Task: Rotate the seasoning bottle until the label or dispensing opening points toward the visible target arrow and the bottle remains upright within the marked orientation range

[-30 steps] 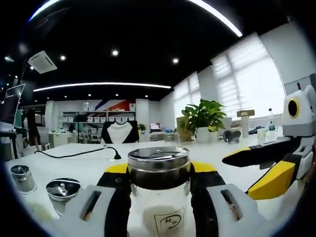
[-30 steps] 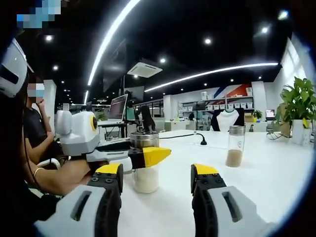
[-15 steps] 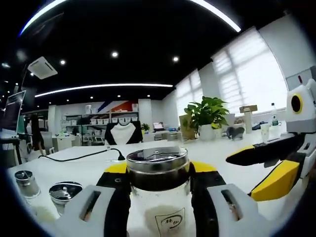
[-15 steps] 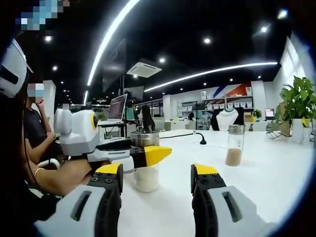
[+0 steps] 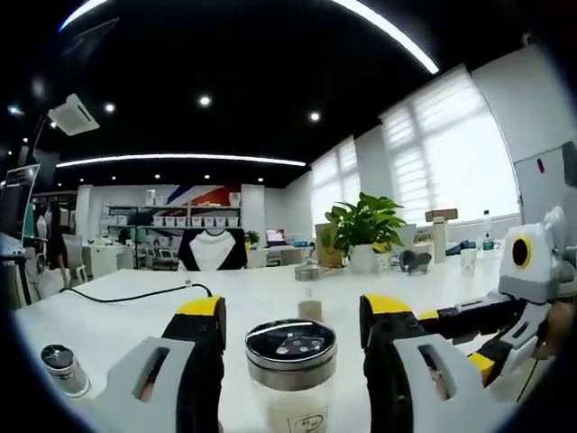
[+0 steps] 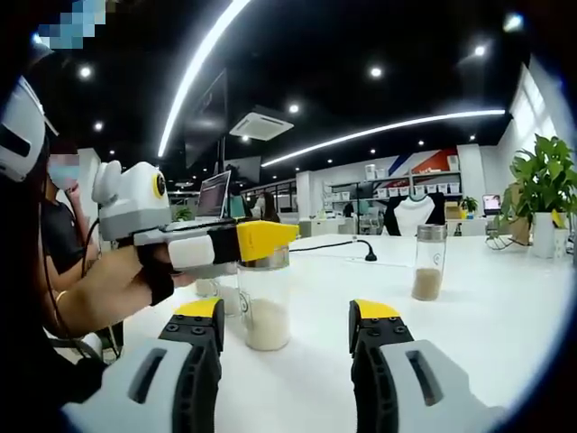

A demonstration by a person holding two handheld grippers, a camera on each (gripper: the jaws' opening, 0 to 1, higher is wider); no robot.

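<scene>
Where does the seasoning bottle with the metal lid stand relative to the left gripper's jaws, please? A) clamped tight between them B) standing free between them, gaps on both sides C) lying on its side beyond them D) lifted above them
B: in the left gripper view the seasoning bottle stands upright on the table with a gap to each jaw of the left gripper.
</scene>
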